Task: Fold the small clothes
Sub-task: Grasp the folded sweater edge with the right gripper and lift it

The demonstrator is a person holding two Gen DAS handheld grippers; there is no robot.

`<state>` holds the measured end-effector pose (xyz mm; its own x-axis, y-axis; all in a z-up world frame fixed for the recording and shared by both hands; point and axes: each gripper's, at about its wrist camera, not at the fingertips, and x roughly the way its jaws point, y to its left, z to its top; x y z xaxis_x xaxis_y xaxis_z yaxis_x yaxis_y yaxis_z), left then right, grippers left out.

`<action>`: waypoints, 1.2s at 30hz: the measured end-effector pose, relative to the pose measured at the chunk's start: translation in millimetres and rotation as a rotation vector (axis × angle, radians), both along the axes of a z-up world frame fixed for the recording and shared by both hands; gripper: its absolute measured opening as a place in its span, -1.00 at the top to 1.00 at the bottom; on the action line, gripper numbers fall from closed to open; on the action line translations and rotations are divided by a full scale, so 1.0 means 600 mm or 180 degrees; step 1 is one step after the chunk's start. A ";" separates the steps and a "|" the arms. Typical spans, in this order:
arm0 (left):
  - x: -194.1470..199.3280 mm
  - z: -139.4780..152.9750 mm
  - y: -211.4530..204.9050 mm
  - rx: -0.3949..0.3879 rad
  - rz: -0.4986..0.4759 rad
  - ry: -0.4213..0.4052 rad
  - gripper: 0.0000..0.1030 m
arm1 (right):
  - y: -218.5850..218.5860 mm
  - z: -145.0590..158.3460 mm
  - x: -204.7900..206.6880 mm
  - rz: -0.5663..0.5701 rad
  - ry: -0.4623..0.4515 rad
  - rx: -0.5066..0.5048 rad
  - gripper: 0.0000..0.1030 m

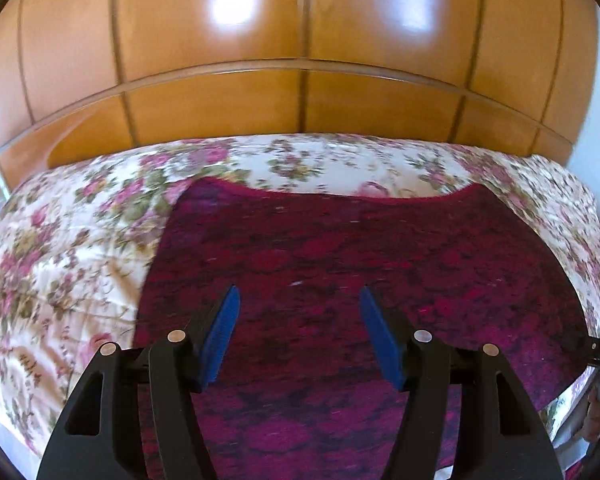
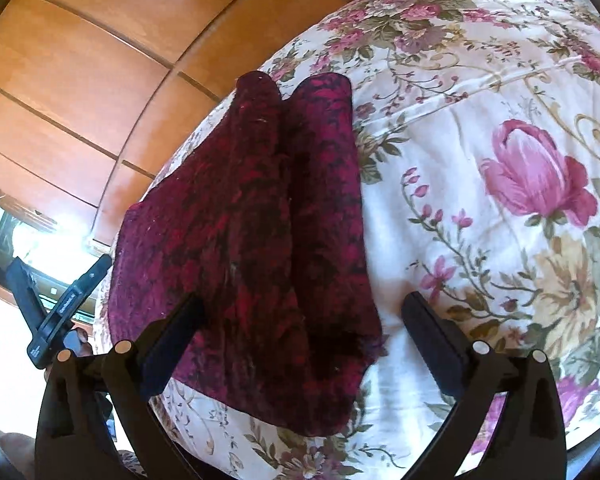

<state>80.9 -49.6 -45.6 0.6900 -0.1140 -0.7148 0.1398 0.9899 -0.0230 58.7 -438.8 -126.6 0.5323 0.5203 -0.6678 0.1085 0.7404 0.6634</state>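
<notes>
Magenta-and-black knit garment [image 1: 340, 272] lies spread on the floral bed [image 1: 60, 248], reaching its near edge. My left claw [image 1: 298, 300] and right claw [image 2: 300, 312] gape wide, holding nothing. Risk: pinching bedspread with cloth, or the overhang dragging it off.

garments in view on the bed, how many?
1. A magenta-and-black knit garment spread on the floral bedspread, under the open left tool; the open right tool straddles its near corner. Others may be out of frame.
</notes>
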 end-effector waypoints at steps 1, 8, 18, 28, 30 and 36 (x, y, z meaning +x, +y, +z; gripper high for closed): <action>0.001 -0.001 -0.007 0.0009 -0.0030 0.0002 -0.20 | 0.002 0.000 0.003 0.0025 -0.0012 0.0030 -0.97; 0.014 -0.019 -0.044 0.0027 -0.0180 0.0140 -0.20 | 0.019 -0.004 0.015 0.0147 -0.0087 0.0106 -0.90; 0.024 -0.049 -0.059 0.0132 -0.0205 0.0187 -0.20 | 0.023 -0.005 0.013 0.0159 -0.0094 0.0083 -0.38; 0.029 -0.052 -0.044 -0.0077 -0.0213 0.0214 -0.20 | 0.041 0.030 0.011 0.0181 -0.0109 0.0036 0.01; 0.023 -0.042 -0.031 -0.0181 -0.0249 0.0180 -0.20 | 0.044 0.027 0.017 0.0176 -0.0044 -0.0021 -0.01; 0.003 -0.028 0.029 -0.0336 -0.0147 0.0080 0.00 | 0.039 0.010 0.021 0.0083 0.0145 -0.0013 -0.50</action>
